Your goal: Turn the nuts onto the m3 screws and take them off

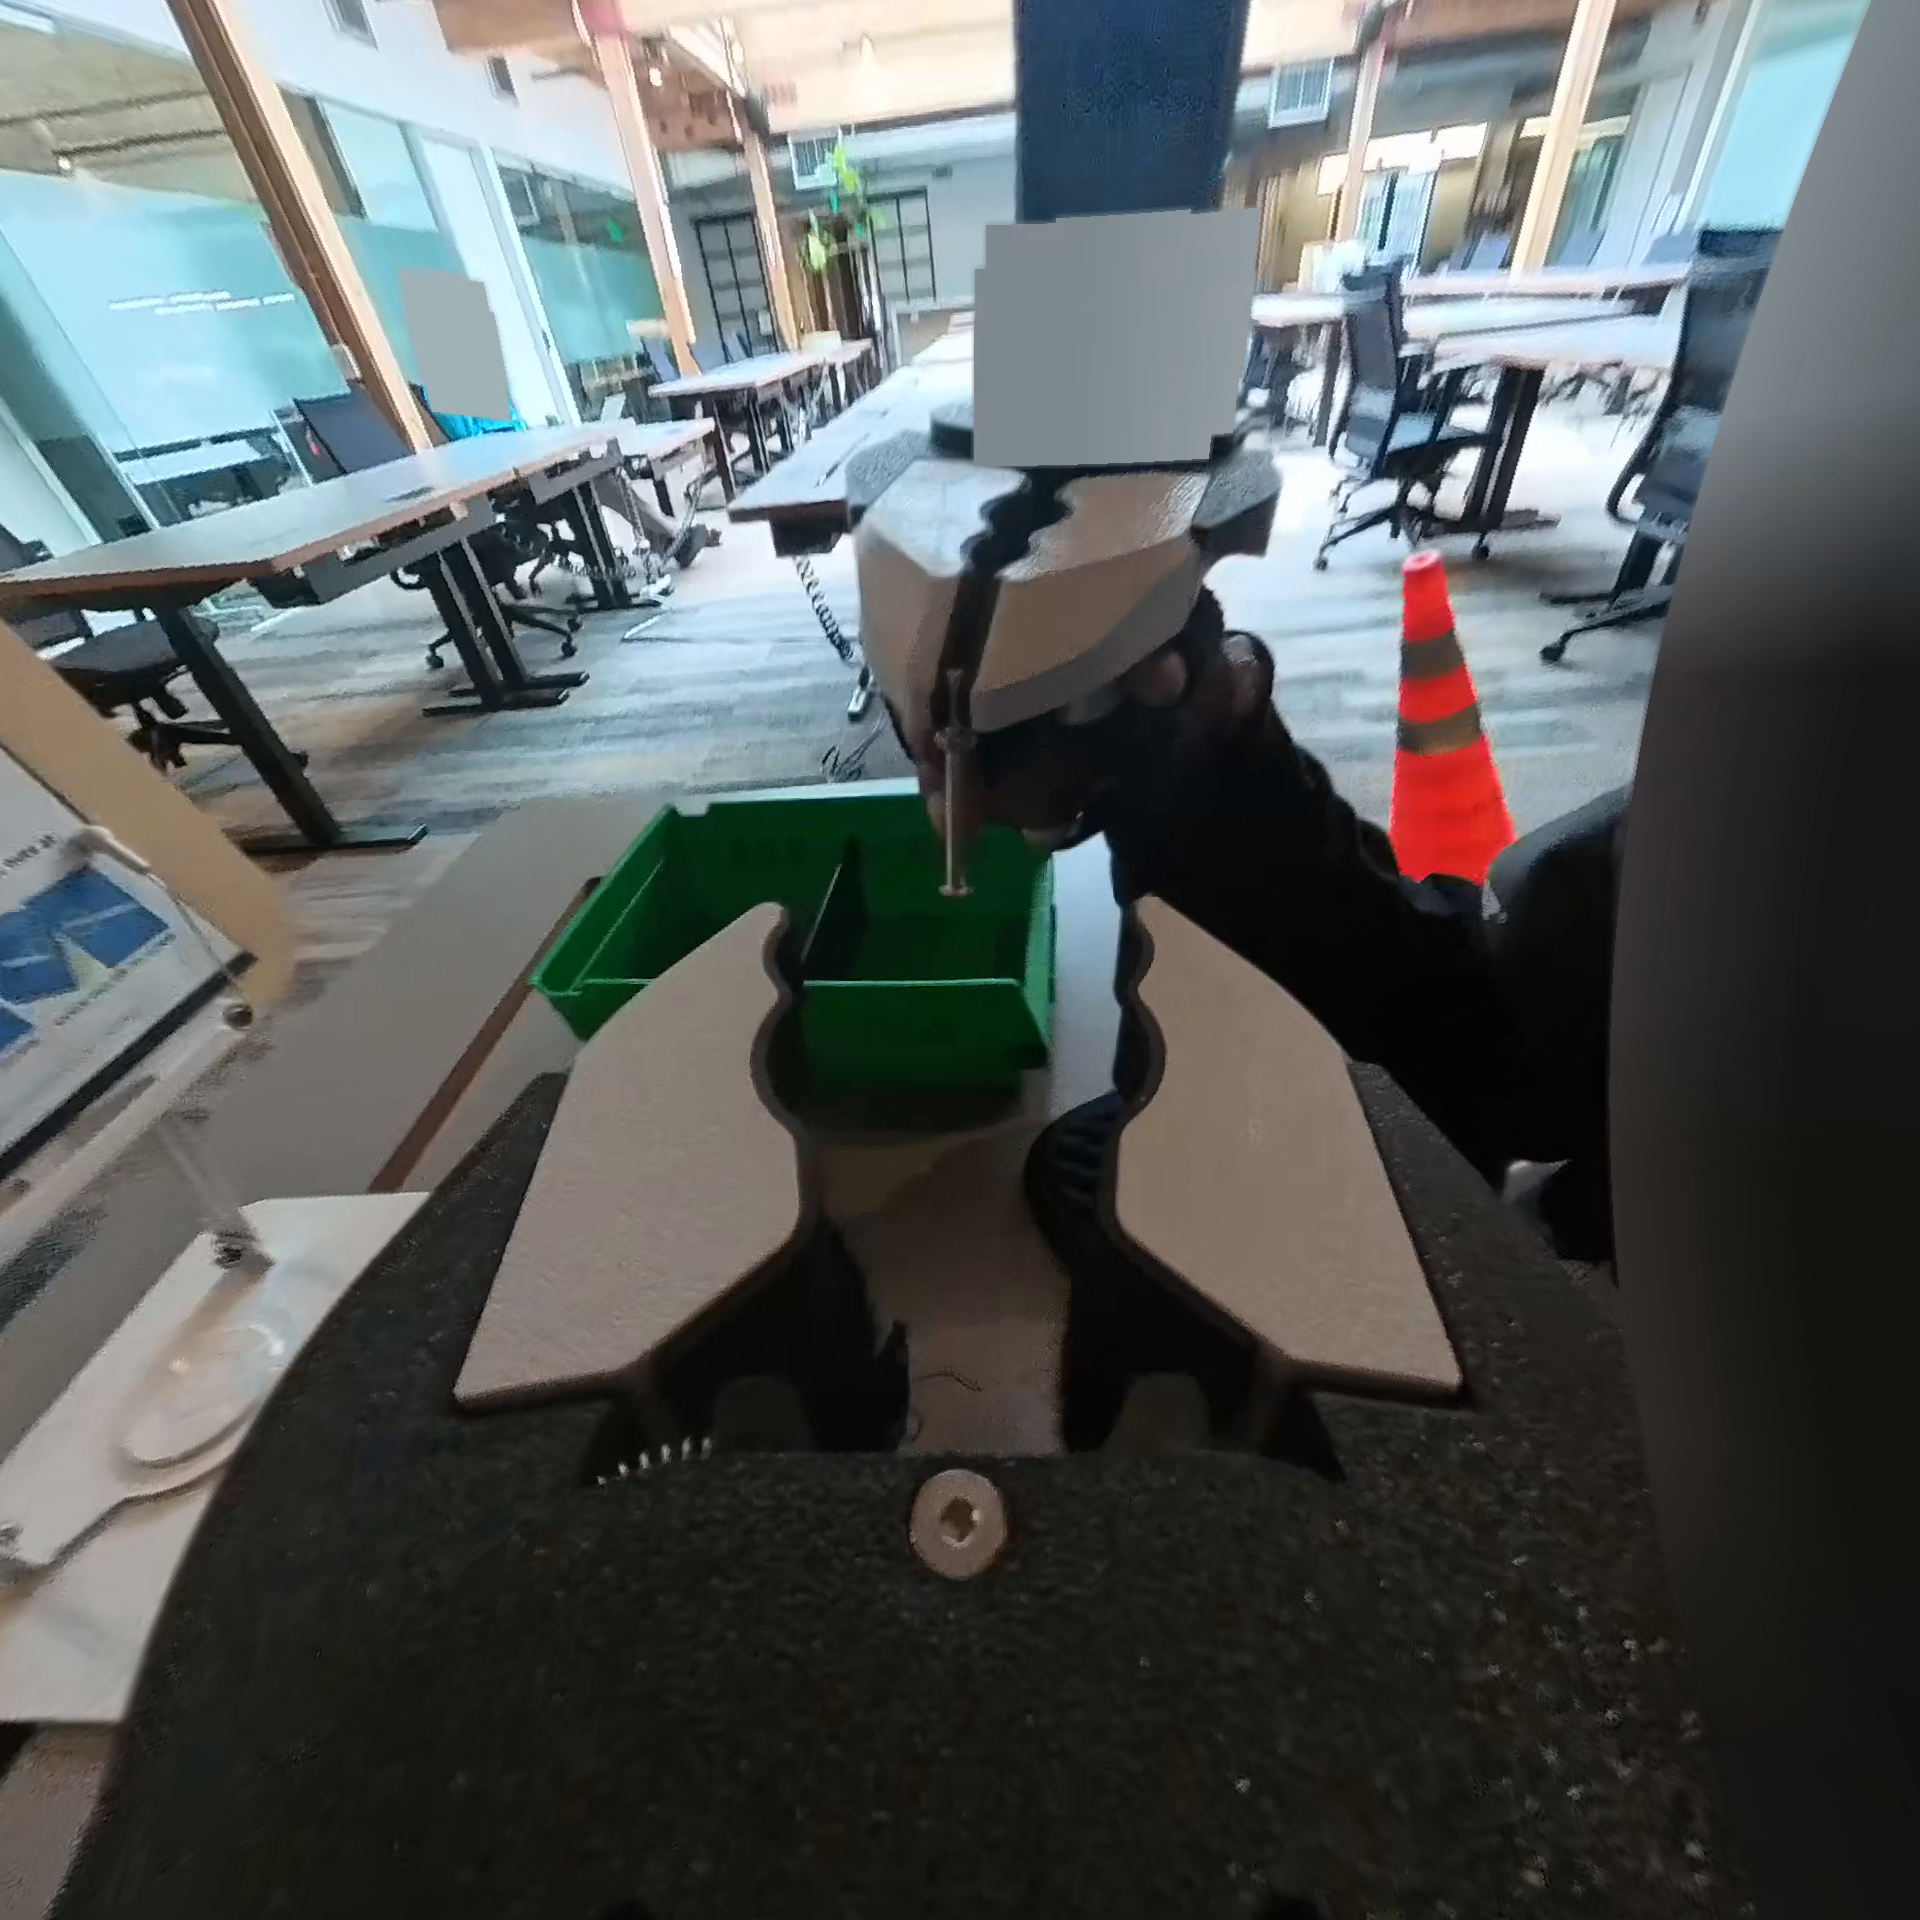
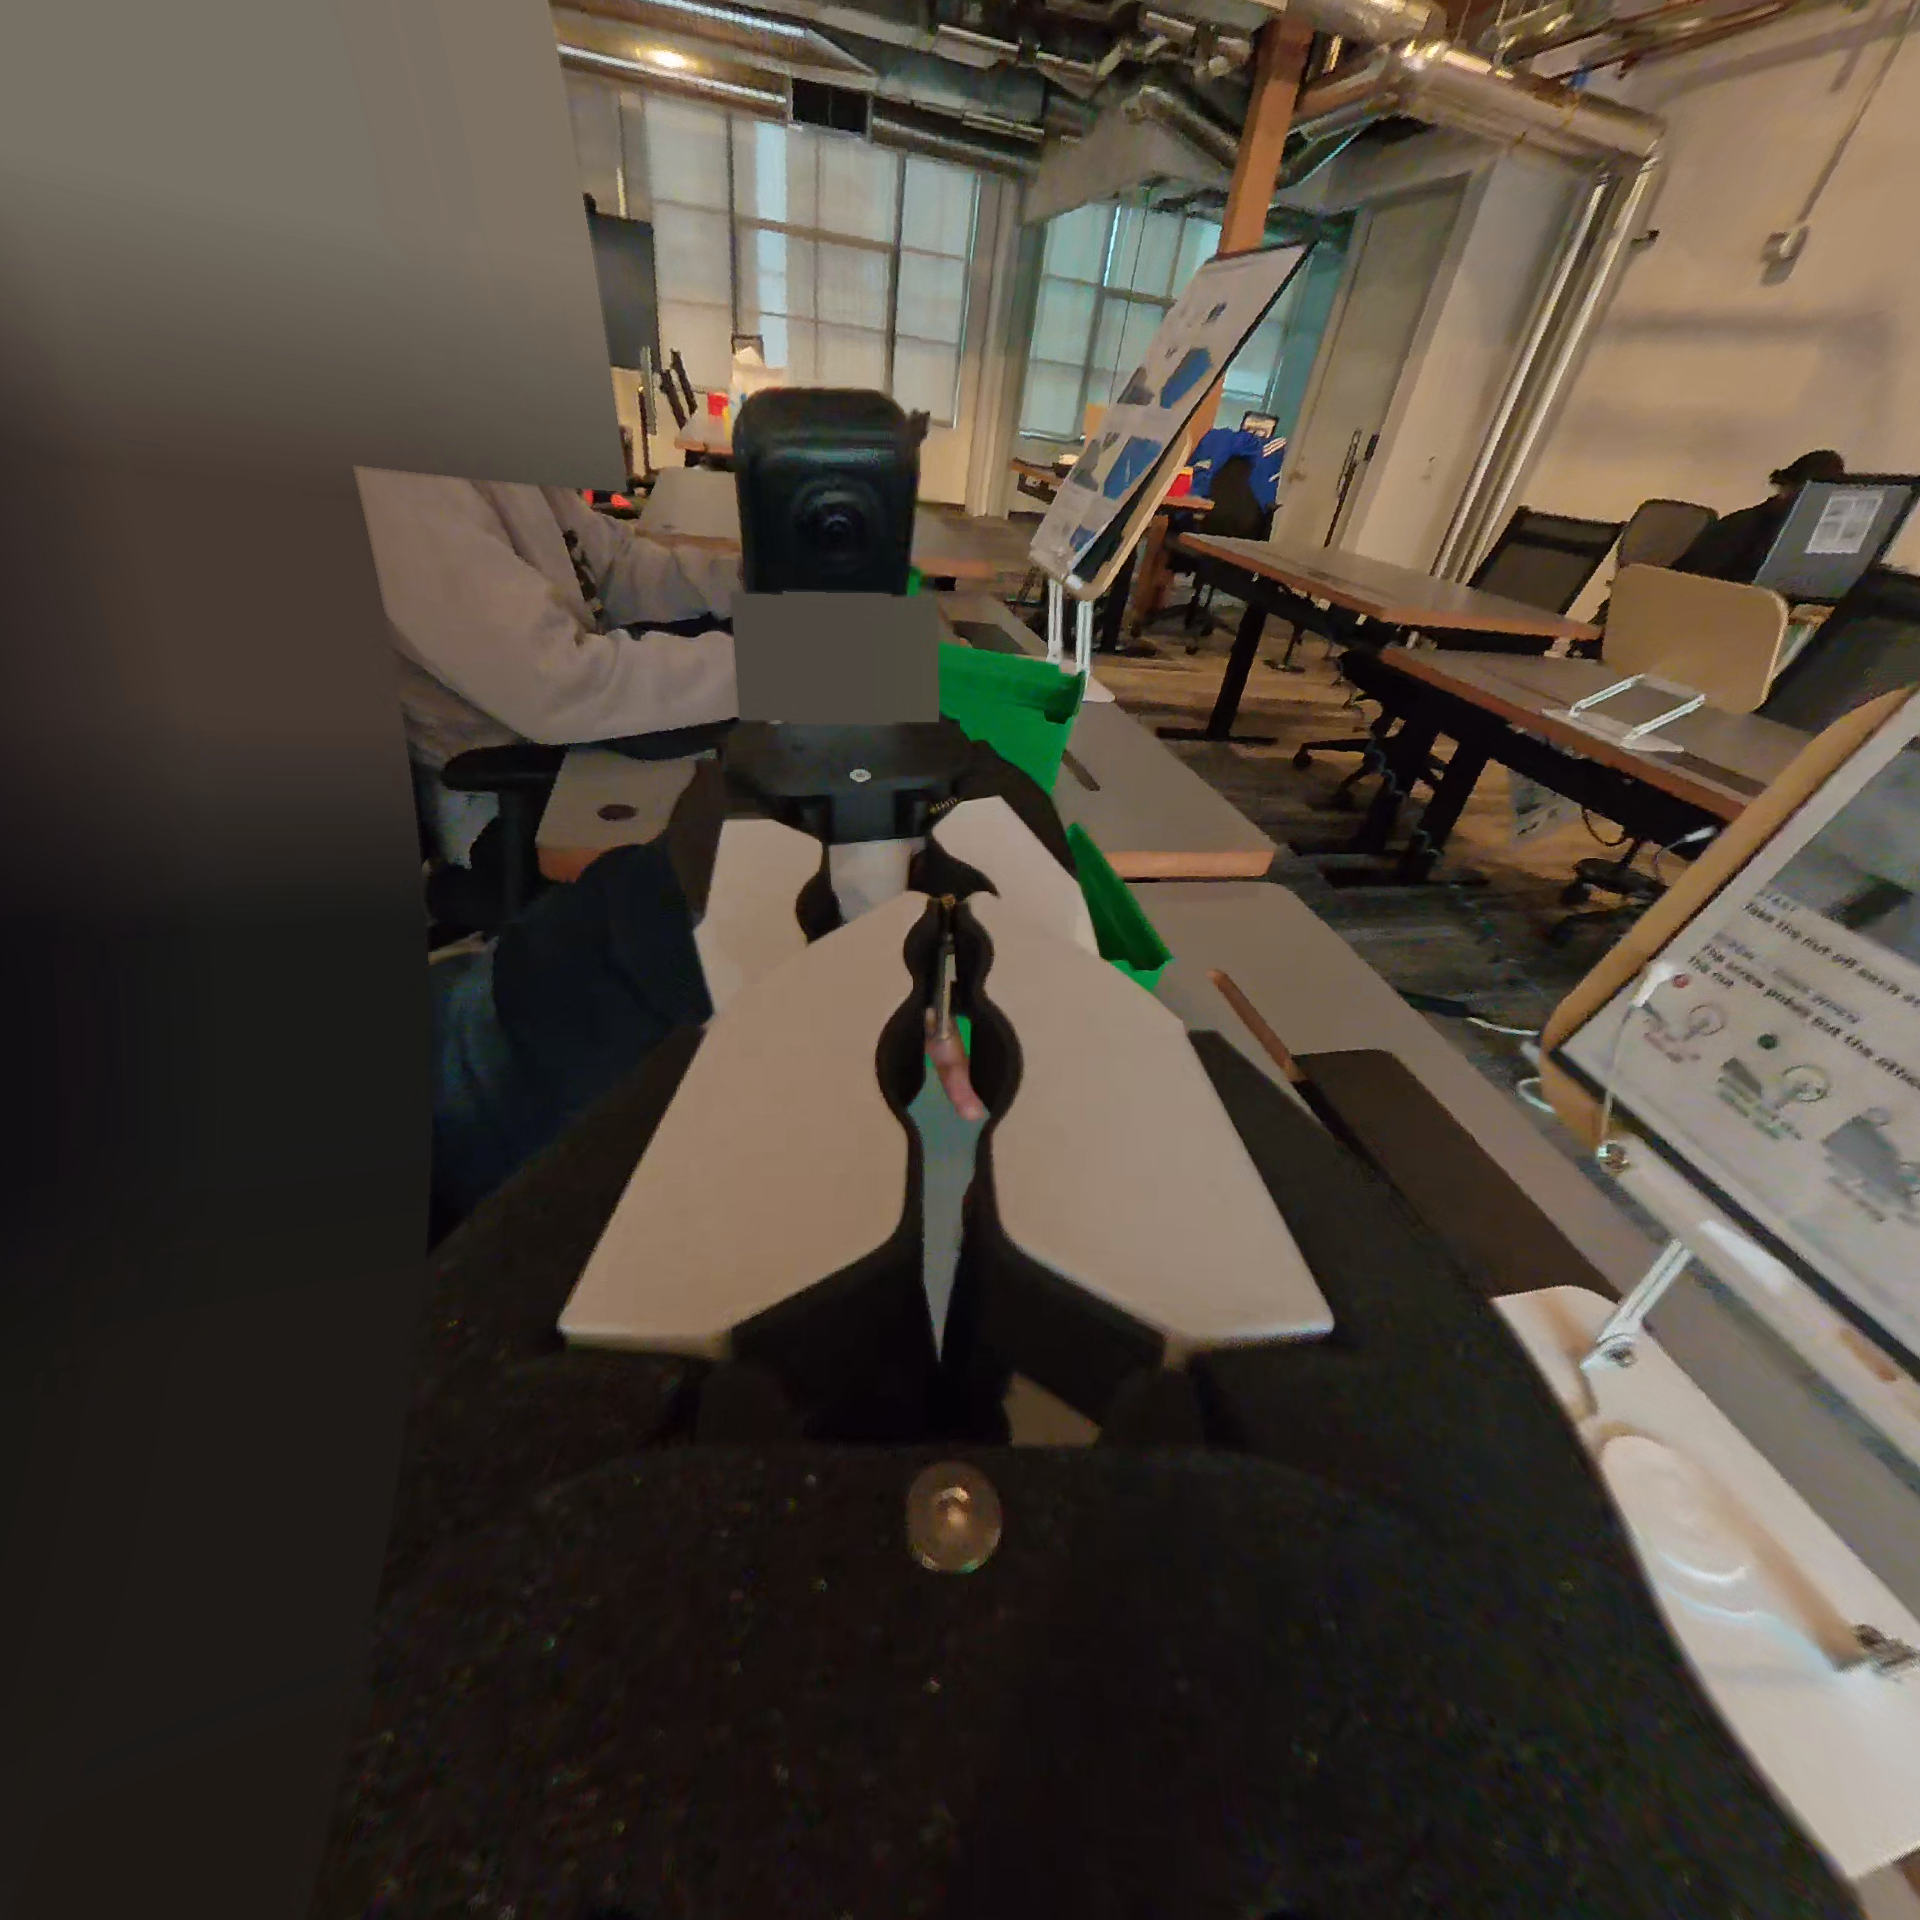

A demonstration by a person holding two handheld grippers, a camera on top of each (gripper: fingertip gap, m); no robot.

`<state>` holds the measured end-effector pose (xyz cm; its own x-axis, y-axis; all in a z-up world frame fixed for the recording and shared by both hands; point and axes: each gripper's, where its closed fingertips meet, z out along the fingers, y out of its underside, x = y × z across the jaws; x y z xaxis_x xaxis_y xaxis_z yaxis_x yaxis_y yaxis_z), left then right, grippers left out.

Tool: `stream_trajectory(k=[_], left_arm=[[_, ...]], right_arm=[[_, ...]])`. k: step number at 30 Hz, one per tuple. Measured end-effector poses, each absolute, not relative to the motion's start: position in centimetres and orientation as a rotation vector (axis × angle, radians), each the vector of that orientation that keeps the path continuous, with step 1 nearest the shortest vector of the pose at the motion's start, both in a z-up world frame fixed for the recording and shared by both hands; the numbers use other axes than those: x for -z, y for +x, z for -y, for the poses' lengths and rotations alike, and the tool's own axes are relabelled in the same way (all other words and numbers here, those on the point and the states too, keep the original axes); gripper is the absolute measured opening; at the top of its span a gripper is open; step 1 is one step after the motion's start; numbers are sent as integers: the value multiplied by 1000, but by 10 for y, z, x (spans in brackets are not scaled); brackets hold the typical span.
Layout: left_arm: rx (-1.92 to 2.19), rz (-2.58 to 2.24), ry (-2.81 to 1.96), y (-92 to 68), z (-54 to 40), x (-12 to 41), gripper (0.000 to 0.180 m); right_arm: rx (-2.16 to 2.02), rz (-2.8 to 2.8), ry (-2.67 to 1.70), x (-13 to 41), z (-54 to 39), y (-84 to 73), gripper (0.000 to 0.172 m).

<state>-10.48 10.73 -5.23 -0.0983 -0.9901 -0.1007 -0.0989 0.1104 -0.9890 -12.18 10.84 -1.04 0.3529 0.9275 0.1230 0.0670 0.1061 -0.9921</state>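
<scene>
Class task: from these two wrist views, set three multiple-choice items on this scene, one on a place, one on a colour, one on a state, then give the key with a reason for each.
1. Where does the screw hang?
A. Above the bin
B. On the floor
C. Beside the cone

2. What colour is the bin?
A. Blue
B. Green
C. Yellow

3. How do the left gripper's fingers stand?
A. Closed on the screw
B. Closed on the bin's wall
C. Wide apart, holding nothing

Key: 1 A, the right gripper pinches the screw's upper end, its head pointing down over the bin. 2 B, the walls are plainly green. 3 C, the bin shows through the broad gap between the fingers.
</scene>
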Motion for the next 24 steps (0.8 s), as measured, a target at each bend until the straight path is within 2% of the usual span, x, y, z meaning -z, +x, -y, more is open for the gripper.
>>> stream_trajectory(k=[11, 24], left_arm=[[1287, -1398, -1105, -83, -119, 73, 38], [1370, -1395, -1152, -72, -123, 86, 29]], right_arm=[[-857, 987, -1305, 24, -129, -111, 1], [-832, 986, -1385, 39, -141, -101, 1]])
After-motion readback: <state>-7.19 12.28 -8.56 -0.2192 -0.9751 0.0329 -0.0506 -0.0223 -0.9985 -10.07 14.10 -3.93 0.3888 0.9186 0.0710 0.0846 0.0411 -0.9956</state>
